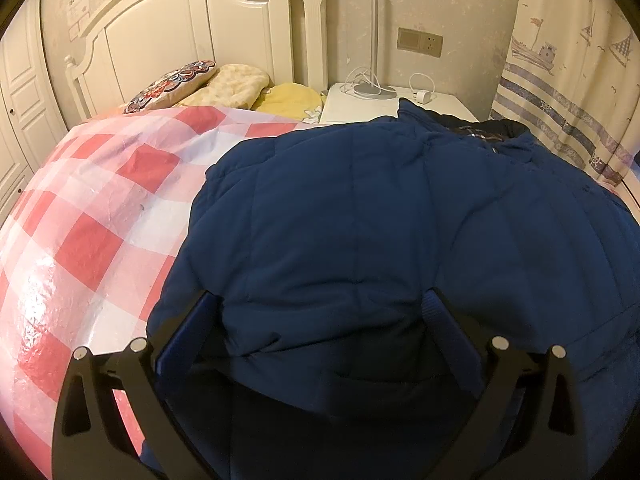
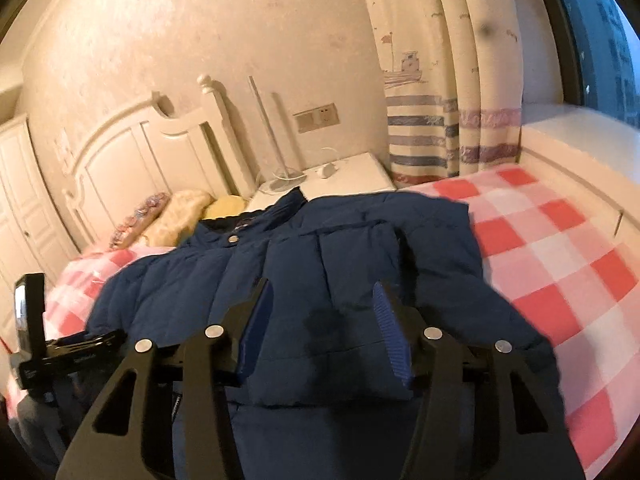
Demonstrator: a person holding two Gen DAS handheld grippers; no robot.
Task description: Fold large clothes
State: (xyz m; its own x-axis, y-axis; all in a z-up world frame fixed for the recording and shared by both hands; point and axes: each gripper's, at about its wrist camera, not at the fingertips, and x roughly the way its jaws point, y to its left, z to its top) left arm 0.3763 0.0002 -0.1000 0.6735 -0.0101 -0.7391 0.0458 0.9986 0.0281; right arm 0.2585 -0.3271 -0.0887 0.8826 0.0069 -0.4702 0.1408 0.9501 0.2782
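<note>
The red-and-white checked plastic bed cover (image 1: 92, 216) fills the left. The padded navy-blue quilted jacket (image 1: 360, 220) lies spread flat across it, collar towards the far white nightstand (image 1: 360, 104), laid out ready for folding. The left tool (image 1: 320, 312) stands wide open, fingers straddling the near hem fabric, not pinching. The right tool (image 2: 324, 316) is over the near right hem, its ribbed blue pads (image 2: 390, 332) bracketing a puffy fold; whether they actually press it, I can't quite tell.
</note>
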